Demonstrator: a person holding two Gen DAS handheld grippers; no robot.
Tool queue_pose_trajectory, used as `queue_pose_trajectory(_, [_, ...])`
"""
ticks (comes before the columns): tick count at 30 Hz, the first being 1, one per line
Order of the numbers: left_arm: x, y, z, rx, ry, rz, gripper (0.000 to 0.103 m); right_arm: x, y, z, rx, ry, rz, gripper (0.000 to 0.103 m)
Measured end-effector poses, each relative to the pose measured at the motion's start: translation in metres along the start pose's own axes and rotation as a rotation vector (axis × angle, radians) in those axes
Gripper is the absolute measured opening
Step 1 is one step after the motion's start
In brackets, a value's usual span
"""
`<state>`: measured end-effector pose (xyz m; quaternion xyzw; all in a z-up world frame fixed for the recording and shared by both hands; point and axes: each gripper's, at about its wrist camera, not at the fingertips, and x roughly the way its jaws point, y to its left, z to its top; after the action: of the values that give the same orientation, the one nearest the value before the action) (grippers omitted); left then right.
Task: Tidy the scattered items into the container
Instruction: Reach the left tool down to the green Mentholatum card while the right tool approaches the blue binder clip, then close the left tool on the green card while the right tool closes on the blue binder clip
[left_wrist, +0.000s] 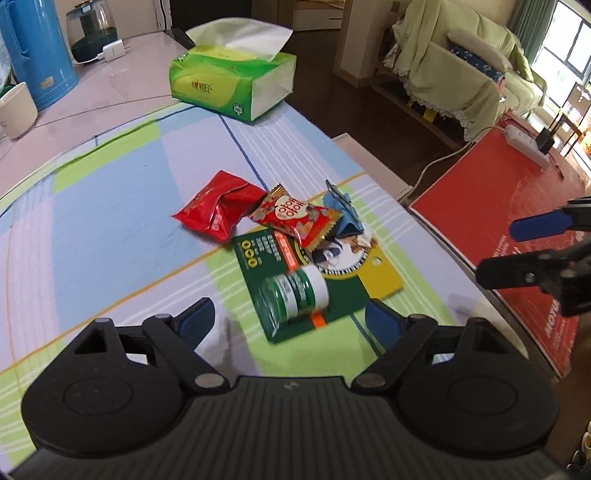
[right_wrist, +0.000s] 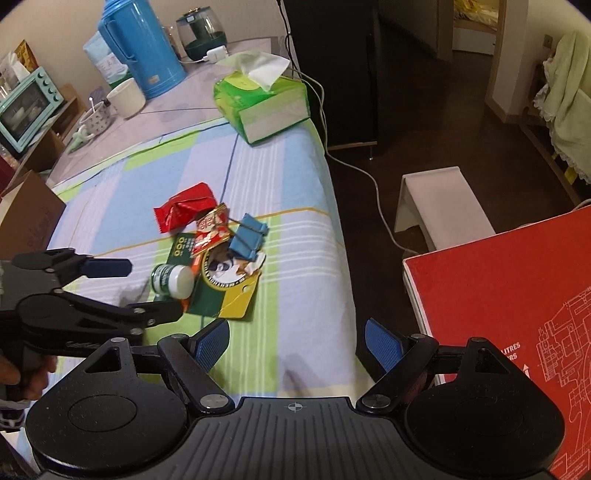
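Both grippers hang wide open and empty: left gripper (left_wrist: 290, 319) low centre, right gripper (right_wrist: 297, 341) likewise. Mid-frame on the striped cloth (left_wrist: 110, 236) sit the red packet (left_wrist: 218, 210), snack bag (left_wrist: 295, 216), blue clips (left_wrist: 341, 216) and green jar (left_wrist: 295, 295) on its card (left_wrist: 351, 280); the red box (right_wrist: 517, 295) fills the right edge.

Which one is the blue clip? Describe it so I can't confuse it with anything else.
On the striped cloth, find the small pile of items in front of the green tissue pack. The blue clip sits on the pile's side nearest the table edge, touching the green card. It is the only blue item there; its neighbours are red snack packets.
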<state>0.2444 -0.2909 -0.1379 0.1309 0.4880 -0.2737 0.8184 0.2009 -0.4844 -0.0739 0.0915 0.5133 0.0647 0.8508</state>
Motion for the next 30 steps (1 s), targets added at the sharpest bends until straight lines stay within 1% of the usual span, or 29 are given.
queue_pose_trajectory(1, [0.004,0.0,0.001,0.0,0.004,0.004,0.074,0.002,-0.001,0.002,0.0,0.003,0.004,0.084])
queue_pose_trajectory(2, [0.008,0.001,0.002,0.0,0.008,0.008,0.07,0.005,-0.002,0.004,-0.002,0.006,0.009,0.084])
queue_pose_trajectory(4, [0.012,0.006,0.001,-0.012,0.014,-0.012,0.046,0.01,-0.002,0.007,-0.015,0.012,0.021,0.084])
queue_pose_trajectory(7, [0.011,0.014,-0.004,-0.011,0.01,-0.037,0.041,0.019,-0.001,0.012,-0.057,0.013,0.05,0.084])
queue_pose_trajectory(8, [0.009,0.016,-0.006,0.005,0.007,-0.037,0.037,0.023,0.0,0.014,-0.079,0.014,0.063,0.084])
queue_pose_trajectory(9, [0.006,0.018,-0.008,0.017,0.008,-0.036,0.031,0.026,0.001,0.015,-0.103,0.015,0.078,0.084])
queue_pose_trajectory(16, [-0.016,0.051,-0.037,0.051,0.073,-0.031,0.031,0.049,0.021,0.021,-0.3,0.03,0.16,0.084])
queue_pose_trajectory(18, [-0.021,0.059,-0.043,0.046,0.087,-0.029,0.031,0.057,0.028,0.021,-0.343,0.026,0.173,0.083])
queue_pose_trajectory(21, [-0.022,0.065,-0.045,0.009,0.082,-0.008,0.043,0.072,0.037,0.024,-0.395,0.016,0.164,0.083])
queue_pose_trajectory(22, [-0.021,0.066,-0.045,-0.002,0.08,-0.001,0.044,0.077,0.04,0.026,-0.414,0.009,0.16,0.083])
queue_pose_trajectory(26, [-0.016,0.065,-0.043,-0.025,0.054,0.014,0.044,0.08,0.045,0.023,-0.469,0.019,0.167,0.083])
queue_pose_trajectory(29, [-0.015,0.063,-0.042,-0.01,0.036,0.021,0.043,0.082,0.049,0.019,-0.508,0.031,0.174,0.083])
queue_pose_trajectory(30, [-0.015,0.063,-0.043,0.002,0.032,0.021,0.04,0.082,0.05,0.018,-0.521,0.035,0.177,0.076])
